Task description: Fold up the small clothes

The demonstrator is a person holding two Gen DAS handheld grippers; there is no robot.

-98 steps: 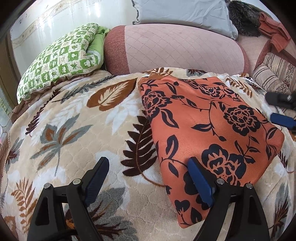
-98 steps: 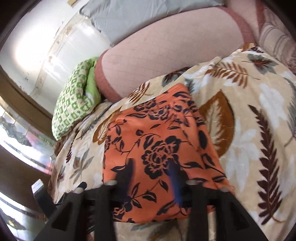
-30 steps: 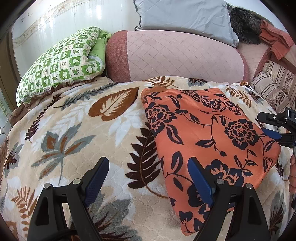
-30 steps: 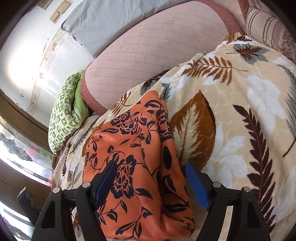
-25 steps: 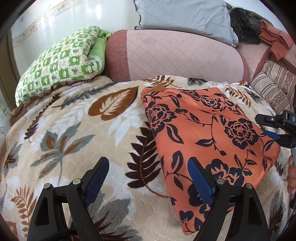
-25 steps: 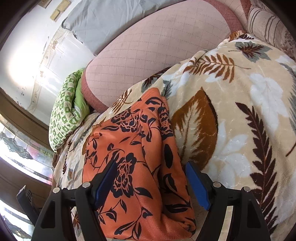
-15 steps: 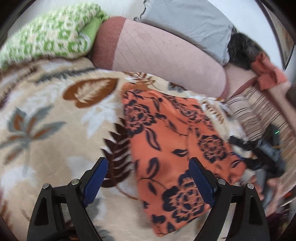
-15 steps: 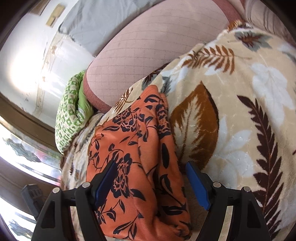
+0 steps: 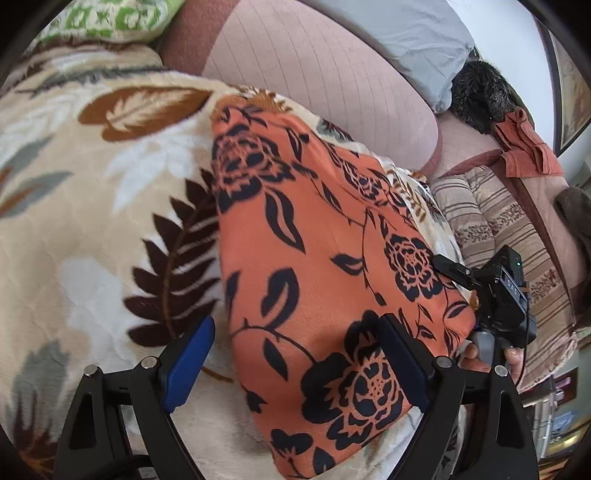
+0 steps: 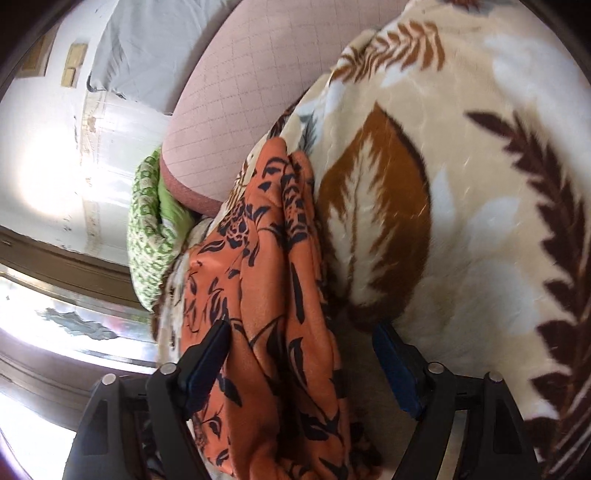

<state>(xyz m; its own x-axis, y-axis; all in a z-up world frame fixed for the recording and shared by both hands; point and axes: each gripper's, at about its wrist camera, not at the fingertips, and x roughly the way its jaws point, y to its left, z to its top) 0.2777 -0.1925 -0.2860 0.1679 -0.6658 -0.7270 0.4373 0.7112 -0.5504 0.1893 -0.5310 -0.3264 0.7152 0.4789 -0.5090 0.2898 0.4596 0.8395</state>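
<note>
An orange garment with a black flower print [image 9: 317,258] lies folded on a cream leaf-patterned blanket [image 9: 92,229]. My left gripper [image 9: 295,365] is open, its blue pads either side of the garment's near end. My right gripper [image 10: 301,365] is open and tilted, low at the garment's side edge [image 10: 280,288], with the stacked folds between its fingers. The right gripper also shows in the left wrist view [image 9: 495,299], at the garment's right edge, held by a hand.
A pink quilted bolster [image 9: 325,81] lies behind the garment, with a grey pillow [image 9: 406,33] above it. A green patterned pillow [image 10: 151,229] is at the far left. Striped cushions [image 9: 509,236] and a rust cloth [image 9: 524,144] lie to the right.
Both grippers have moved in close to the garment and tilted. The left one swung right over the near end; the right one dropped low against the side edge. Both stay open.
</note>
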